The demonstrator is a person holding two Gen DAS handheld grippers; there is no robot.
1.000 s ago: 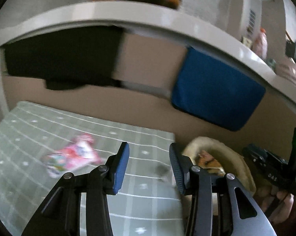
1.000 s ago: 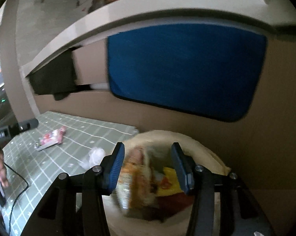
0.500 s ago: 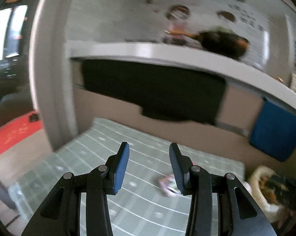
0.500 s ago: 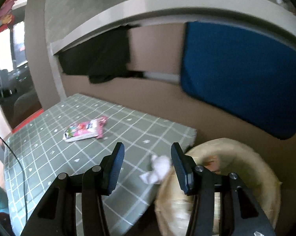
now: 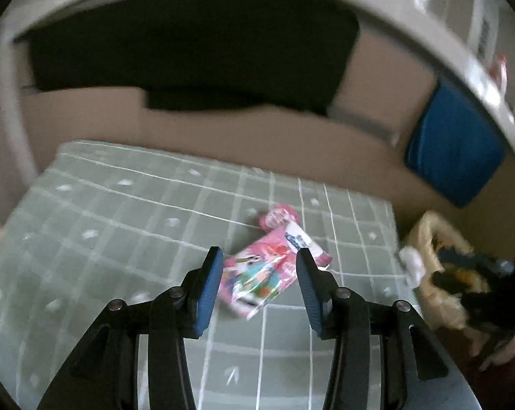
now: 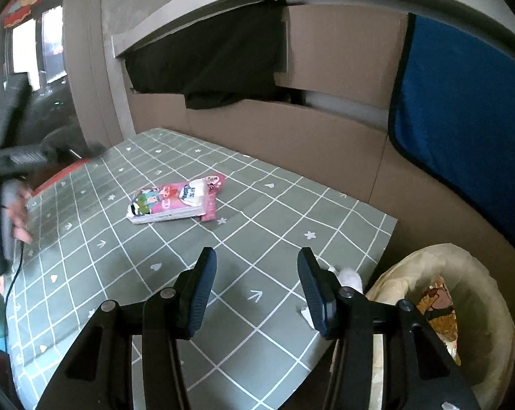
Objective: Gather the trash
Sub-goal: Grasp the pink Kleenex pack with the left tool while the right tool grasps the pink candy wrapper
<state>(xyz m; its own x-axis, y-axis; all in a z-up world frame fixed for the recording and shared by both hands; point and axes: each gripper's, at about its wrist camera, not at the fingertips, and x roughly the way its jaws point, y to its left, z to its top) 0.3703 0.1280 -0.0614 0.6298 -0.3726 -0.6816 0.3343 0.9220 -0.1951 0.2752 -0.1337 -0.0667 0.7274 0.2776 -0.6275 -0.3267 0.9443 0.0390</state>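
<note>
A pink snack wrapper (image 5: pixel 264 270) lies flat on the green checked tablecloth (image 5: pixel 120 225); it also shows in the right wrist view (image 6: pixel 175 201). My left gripper (image 5: pixel 257 283) is open and empty, just in front of the wrapper, its fingers framing it. My right gripper (image 6: pixel 255 283) is open and empty over the cloth's near right corner. A crumpled white tissue (image 6: pixel 346 276) lies at that corner, just behind the right finger, and shows in the left wrist view (image 5: pixel 411 263). A cream paper-lined bin (image 6: pixel 462 307) with wrappers inside stands right of the table.
A cardboard wall (image 6: pixel 308 126) backs the table, with a black cloth (image 6: pixel 216 61) and a blue cloth (image 6: pixel 462 102) hanging from a white shelf. The other gripper and hand show at the left edge of the right wrist view (image 6: pixel 8 171).
The left gripper swung back down and right toward the pink wrapper, which now sits between its fingers. The right gripper moved left from over the bin to over the tablecloth corner.
</note>
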